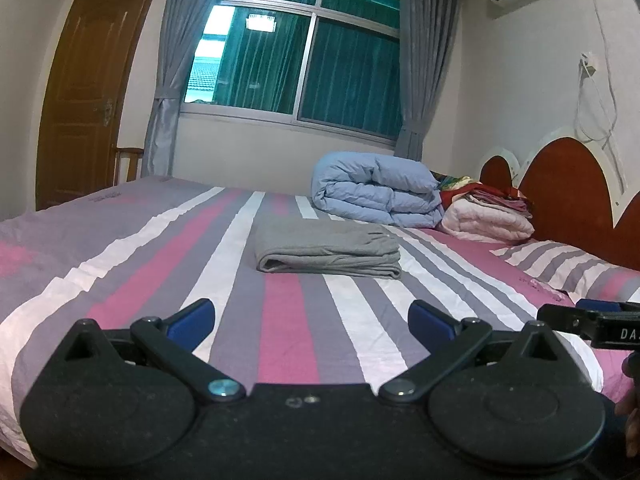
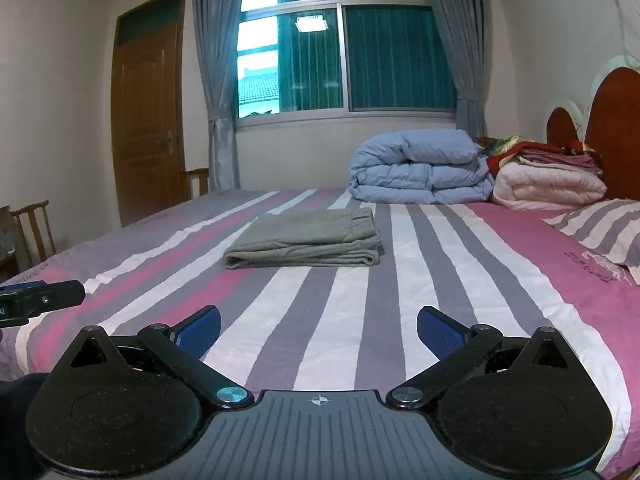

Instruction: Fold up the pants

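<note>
Grey pants point(image 1: 328, 249) lie folded in a neat rectangular stack in the middle of the striped bed point(image 1: 160, 256); they also show in the right wrist view point(image 2: 306, 240). My left gripper point(image 1: 311, 318) is open and empty, held near the bed's front edge, well short of the pants. My right gripper point(image 2: 319, 326) is open and empty, also back from the pants. Each gripper shows at the edge of the other's view: the right gripper point(image 1: 600, 320) and the left gripper point(image 2: 36, 300).
A folded blue duvet point(image 1: 378, 190) and a stack of pink and red blankets point(image 1: 486, 210) lie at the far side by the headboard point(image 1: 568, 192). A striped pillow point(image 2: 604, 232) lies at the right. A wooden chair point(image 2: 34, 232) and door point(image 2: 148, 120) stand at the left.
</note>
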The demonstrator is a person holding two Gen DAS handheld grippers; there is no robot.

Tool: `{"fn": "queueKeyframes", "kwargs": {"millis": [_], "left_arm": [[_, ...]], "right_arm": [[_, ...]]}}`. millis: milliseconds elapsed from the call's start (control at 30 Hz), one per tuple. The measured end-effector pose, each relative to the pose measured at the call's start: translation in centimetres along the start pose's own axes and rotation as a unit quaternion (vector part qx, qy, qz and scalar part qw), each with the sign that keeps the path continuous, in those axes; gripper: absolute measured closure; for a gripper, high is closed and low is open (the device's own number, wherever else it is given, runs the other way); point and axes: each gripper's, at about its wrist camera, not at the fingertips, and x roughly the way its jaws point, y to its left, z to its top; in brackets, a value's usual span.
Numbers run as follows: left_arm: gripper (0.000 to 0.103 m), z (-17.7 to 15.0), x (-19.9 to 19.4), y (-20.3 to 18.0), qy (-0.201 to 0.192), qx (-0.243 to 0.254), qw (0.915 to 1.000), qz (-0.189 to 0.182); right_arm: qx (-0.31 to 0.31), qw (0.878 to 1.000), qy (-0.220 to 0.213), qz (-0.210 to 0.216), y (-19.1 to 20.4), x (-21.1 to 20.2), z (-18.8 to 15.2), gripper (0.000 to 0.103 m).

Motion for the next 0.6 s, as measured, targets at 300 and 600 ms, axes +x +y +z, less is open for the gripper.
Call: {"fn": "queueKeyframes", "kwargs": {"millis": [300, 600], "left_arm": [[0.006, -0.04, 0.05, 0.15, 0.001, 0.005, 1.0000, -0.002], [0.006, 0.00, 0.08, 0.22, 0.002, 0.006, 1.0000, -0.004]], "right_arm": [[0.001, 1.000, 0.003, -0.001, 0.23, 0.04, 0.18, 0.000], [0.000, 1.000, 0.003, -0.001, 0.28, 0.05, 0.14, 0.000]]}}
